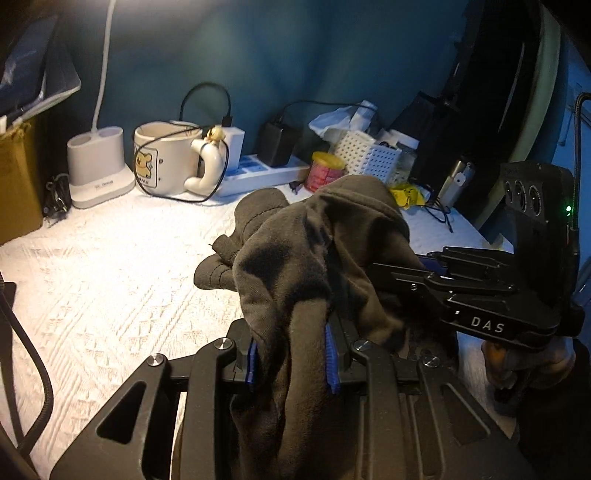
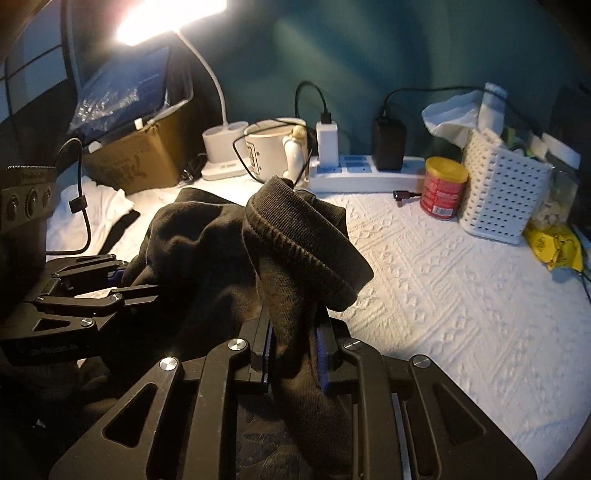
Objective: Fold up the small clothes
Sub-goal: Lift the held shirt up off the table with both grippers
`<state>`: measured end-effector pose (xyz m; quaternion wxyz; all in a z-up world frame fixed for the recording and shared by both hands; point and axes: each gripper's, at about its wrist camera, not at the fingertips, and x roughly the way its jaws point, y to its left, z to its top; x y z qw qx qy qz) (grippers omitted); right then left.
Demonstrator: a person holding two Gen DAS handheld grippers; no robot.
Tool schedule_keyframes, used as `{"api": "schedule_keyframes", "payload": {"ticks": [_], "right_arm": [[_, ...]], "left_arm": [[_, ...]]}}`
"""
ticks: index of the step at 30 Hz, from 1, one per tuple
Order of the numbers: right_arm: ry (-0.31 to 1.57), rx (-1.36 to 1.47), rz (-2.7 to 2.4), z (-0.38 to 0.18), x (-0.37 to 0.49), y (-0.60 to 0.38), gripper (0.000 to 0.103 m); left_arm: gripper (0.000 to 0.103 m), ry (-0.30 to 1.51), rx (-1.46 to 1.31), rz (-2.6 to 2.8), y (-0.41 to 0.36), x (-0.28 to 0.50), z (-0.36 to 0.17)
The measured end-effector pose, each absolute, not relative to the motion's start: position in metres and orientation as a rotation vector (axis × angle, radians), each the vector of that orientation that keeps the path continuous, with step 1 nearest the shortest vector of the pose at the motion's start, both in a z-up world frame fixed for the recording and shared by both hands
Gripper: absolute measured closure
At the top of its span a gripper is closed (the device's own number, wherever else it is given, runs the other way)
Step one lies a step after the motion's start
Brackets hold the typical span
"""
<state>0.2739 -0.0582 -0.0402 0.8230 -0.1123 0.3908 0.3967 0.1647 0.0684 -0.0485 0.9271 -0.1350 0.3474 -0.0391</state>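
Both grippers, left and right, clamp the dark garment aloft; next, spread it flat toward twelve o'clock

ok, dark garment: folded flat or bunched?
Bunched. The dark garment hangs crumpled between the left hand-held gripper and right hand-held gripper, not flat.

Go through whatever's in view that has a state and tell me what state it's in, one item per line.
Dark garment: bunched, lifted off the white cloth, held at two places.
Left gripper: shut on the dark garment.
Right gripper: shut on the dark garment.
Desk lamp: switched on.
Mug: upright, a black cable draped over it.
Red can: upright, yellow lid on.
Power strip: white charger and black adapter plugged in.
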Motion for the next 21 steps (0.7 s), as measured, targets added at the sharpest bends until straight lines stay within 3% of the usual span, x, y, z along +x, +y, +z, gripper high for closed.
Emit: {"api": "schedule_keyframes", "payload": {"ticks": [21], "right_arm": [[0.660, -0.198, 0.843, 0.026, 0.195, -0.095, 0.084]], "left_arm": [[0.077, 0.568, -0.189, -0.076, 0.037, 0.102, -0.005]]}}
